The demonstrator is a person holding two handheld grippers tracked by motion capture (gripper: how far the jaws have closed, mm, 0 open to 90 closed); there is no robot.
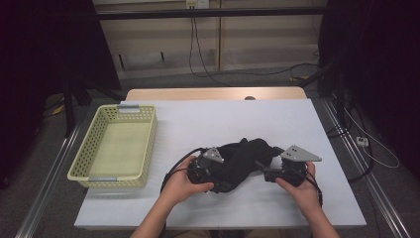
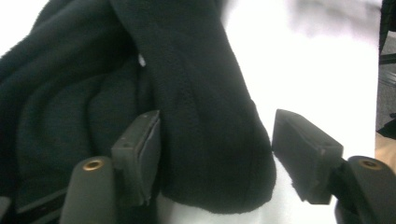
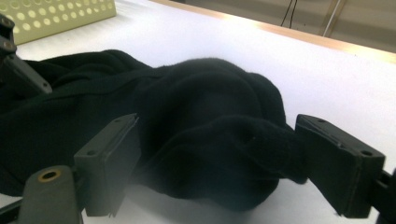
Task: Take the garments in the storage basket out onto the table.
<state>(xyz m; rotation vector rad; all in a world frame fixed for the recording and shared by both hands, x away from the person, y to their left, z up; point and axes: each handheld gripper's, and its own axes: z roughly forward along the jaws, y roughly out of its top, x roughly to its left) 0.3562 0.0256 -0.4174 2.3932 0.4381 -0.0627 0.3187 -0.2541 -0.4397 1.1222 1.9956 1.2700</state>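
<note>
The left gripper [image 2: 215, 154] has its jaws apart around a thick fold of the black cloth [image 2: 196, 116]; the left pad [image 2: 142, 154] lies against the fabric, the right pad [image 2: 303, 149] stands clear of it with white table showing in the gap. The right gripper [image 3: 215, 163] also has its jaws apart, with a rounded lump of the cloth [image 3: 210, 135] between them; the right pad [image 3: 336, 163] touches a nub of fabric, the left pad [image 3: 112, 158] sits just beside the cloth (no squeeze shows on either side).

In the high view the cloth [image 1: 242, 161] is bunched on the white table [image 1: 208, 119], right of centre and towards the near edge. Its long axis runs from near left to far right, the far-right end pointing away from the person. The left gripper [image 1: 210, 173] meets its near-left end, the right gripper [image 1: 270, 173] its right side. A hand [image 1: 185, 186] holds each. A yellow basket [image 1: 84, 153] stands well apart at the left.
</note>
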